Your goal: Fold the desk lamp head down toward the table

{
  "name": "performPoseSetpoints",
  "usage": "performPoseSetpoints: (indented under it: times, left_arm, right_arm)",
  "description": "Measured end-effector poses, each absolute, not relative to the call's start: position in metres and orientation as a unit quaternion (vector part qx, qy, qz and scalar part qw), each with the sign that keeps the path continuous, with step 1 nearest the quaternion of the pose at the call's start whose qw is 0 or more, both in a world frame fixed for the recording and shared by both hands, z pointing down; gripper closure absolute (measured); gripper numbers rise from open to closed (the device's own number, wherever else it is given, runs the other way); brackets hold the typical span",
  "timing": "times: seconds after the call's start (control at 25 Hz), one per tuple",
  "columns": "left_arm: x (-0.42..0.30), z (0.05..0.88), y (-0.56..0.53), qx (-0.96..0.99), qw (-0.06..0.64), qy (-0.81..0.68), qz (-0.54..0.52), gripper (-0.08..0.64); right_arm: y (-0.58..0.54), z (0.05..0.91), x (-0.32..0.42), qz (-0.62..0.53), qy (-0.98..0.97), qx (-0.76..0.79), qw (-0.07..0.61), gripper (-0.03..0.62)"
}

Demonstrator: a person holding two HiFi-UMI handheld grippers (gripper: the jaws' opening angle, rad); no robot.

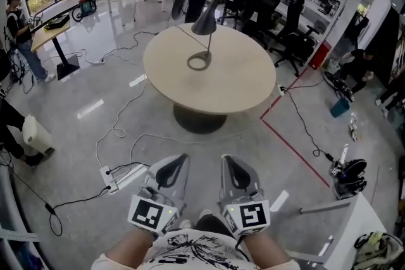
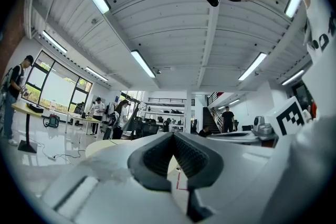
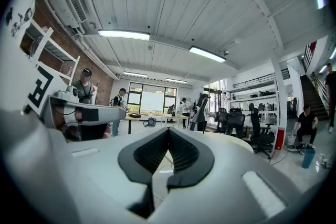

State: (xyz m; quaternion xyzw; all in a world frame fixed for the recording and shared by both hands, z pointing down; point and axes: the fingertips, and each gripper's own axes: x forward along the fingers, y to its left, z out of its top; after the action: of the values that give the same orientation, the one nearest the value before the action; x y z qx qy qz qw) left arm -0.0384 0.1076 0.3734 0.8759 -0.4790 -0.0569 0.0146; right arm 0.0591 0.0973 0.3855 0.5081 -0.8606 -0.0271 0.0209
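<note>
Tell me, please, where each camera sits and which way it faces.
Head view: on the head, facing steeply down at the table and lamp; left gripper, right gripper and shirt show.
Left gripper view: on the left gripper, facing forward along its shut jaws.
Right gripper view: likewise on the right gripper, jaws shut.
Shared: all show the lamp.

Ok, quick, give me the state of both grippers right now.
Left gripper: closed, nothing between its jaws.
Right gripper: closed, nothing between its jaws.
</note>
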Motion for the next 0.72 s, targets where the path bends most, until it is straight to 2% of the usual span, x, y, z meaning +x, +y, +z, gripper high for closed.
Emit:
performPoseSetpoints:
  times: [0.72]
  left_arm:
    - [-0.0407,0.371,0.1104,0.878,0.012,-0.473,-0.067,0.554]
  right_arm:
    - [0.0997,0.378,0.0591,-0.035,-0.852,0.521,0.021,0.584]
